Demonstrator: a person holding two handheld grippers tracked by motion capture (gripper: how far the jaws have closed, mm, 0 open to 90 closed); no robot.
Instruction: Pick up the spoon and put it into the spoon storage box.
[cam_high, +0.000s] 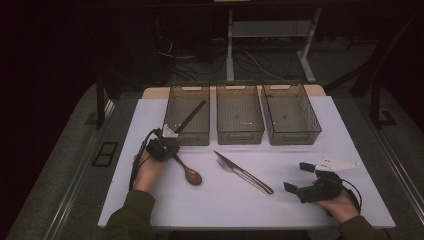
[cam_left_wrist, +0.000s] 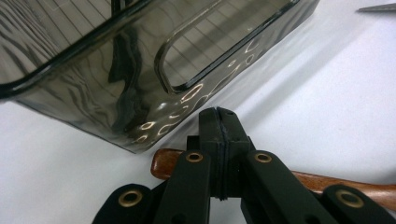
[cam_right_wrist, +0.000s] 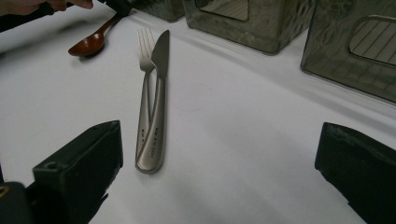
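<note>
A white table (cam_high: 300, 150) was covered with a pale sheet, and three smoky translucent bins were set in a row along its far edge: a left bin (cam_high: 187, 115), a middle bin (cam_high: 240, 114) and a right bin (cam_high: 291, 114). A dark stick (cam_high: 191, 116) was leaned inside the left bin. A wooden spoon (cam_high: 189, 172) was laid near it. A steel knife (cam_right_wrist: 158, 107) and fork (cam_right_wrist: 144, 93) were laid touching, mid-table.

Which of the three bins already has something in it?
The left bin, nearest the left gripper: a long dark stick-like utensil lies slanted inside it. The middle bin and the right bin look empty.
</note>
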